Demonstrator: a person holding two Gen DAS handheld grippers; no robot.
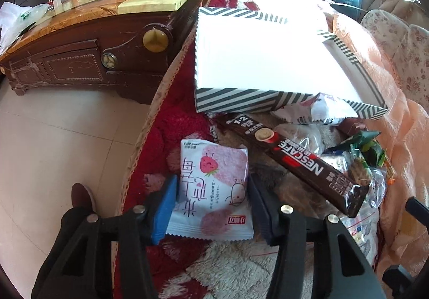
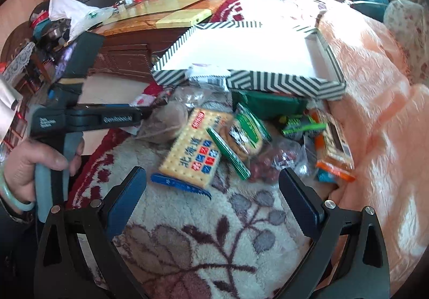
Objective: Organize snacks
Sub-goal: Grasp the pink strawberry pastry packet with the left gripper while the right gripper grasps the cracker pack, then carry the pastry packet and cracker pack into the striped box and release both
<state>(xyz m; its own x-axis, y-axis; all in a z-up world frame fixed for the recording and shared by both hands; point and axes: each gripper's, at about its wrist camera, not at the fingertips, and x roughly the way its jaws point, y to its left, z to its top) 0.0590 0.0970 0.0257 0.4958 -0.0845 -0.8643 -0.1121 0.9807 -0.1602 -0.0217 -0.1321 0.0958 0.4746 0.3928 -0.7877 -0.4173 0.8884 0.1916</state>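
My left gripper [image 1: 211,205] is shut on a white and pink strawberry snack packet [image 1: 211,186], held above the rug. A brown Nescafe stick [image 1: 295,162] lies just to its right over a heap of snacks. The empty white box with striped sides [image 1: 257,57] stands behind; it also shows in the right wrist view [image 2: 241,52]. My right gripper [image 2: 211,205] is open and empty above the rug, in front of a cracker packet [image 2: 193,151], a green biscuit packet [image 2: 244,135] and an orange packet [image 2: 332,143]. The left gripper's body [image 2: 88,119] shows at the left.
A dark wooden cabinet [image 1: 88,57] with a glass top stands left of the box. Tiled floor [image 1: 53,138] lies at the left. A peach quilt [image 2: 375,111] covers the right side. The flowered rug [image 2: 201,245] lies under the snacks.
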